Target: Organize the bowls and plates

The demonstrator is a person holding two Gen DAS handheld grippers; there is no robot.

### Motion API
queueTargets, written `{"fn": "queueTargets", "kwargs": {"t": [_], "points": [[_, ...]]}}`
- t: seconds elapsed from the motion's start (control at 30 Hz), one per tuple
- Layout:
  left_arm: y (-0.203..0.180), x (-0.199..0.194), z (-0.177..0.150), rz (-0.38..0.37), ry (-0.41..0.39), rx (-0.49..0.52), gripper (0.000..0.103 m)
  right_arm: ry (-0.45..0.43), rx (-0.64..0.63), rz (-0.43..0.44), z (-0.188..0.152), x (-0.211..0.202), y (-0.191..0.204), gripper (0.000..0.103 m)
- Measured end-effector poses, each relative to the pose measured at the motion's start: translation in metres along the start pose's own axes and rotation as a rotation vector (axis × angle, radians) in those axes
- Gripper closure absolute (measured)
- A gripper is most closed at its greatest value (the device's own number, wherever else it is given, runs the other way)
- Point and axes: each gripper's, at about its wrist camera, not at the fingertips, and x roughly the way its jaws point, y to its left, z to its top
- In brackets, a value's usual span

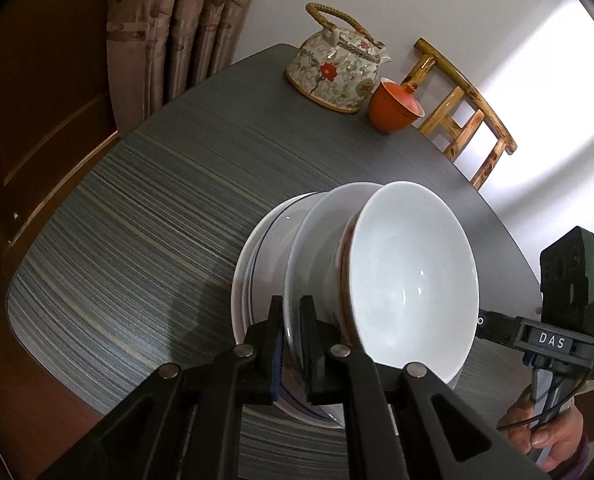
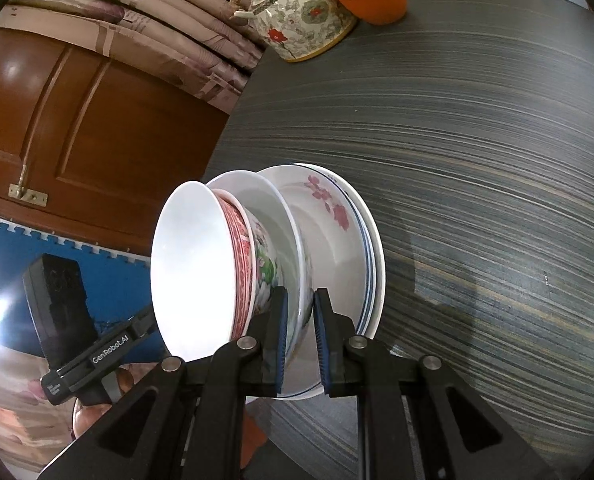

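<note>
A stack of dishes stands on the dark striped table [image 1: 117,220]: blue-rimmed plates [image 1: 253,264] at the bottom, a wider white bowl [image 1: 317,240] on them, and a white bowl [image 1: 413,272] with a red patterned outside [image 2: 241,248] on top. My left gripper [image 1: 291,344] is shut on the rim of the wider white bowl. My right gripper [image 2: 299,340] grips the same bowl's rim [image 2: 297,240] from the opposite side. A pink flower marks the plate [image 2: 333,204]. The right gripper also shows in the left wrist view [image 1: 553,340].
A floral teapot [image 1: 337,72] and an orange lidded cup [image 1: 393,106] stand at the table's far corner. A wooden chair [image 1: 461,108] is behind them. A brown door [image 2: 57,120] and curtains [image 1: 177,20] lie beyond the table edge.
</note>
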Motion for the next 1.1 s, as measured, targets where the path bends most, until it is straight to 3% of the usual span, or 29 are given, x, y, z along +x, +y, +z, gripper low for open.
{"fn": "queueTargets", "kwargs": {"t": [0.13,0.27,0.5,0.57,0.67,0.73,0.87,0.93,1.1], "points": [[-0.006,-0.003,-0.003,0.036,-0.041,0.056,0.094,-0.017,-0.014,0.006,-0.001,-0.001,0.000,0.088],[-0.014,-0.007,-0.006,0.116,-0.069,0.136,0.087,-0.063,-0.075,-0.042,-0.006,-0.005,0.008,0.086],[-0.023,-0.028,-0.018,0.188,-0.123,0.218,0.080,-0.198,-0.163,-0.189,-0.022,-0.024,0.017,0.049],[-0.027,-0.039,-0.023,0.217,-0.148,0.236,0.080,-0.239,-0.189,-0.215,-0.027,-0.033,0.021,0.047],[-0.039,-0.057,-0.035,0.282,-0.219,0.299,0.080,-0.352,-0.229,-0.227,-0.046,-0.053,0.036,0.045],[-0.048,-0.069,-0.045,0.342,-0.272,0.339,0.073,-0.449,-0.278,-0.259,-0.065,-0.065,0.052,0.036],[-0.062,-0.092,-0.069,0.372,-0.373,0.397,0.054,-0.679,-0.343,-0.305,-0.114,-0.083,0.084,0.000],[-0.066,-0.099,-0.078,0.367,-0.398,0.415,0.053,-0.744,-0.326,-0.286,-0.130,-0.089,0.089,0.000],[-0.075,-0.100,-0.094,0.354,-0.406,0.482,0.053,-0.790,-0.304,-0.316,-0.152,-0.095,0.089,0.000]]}}
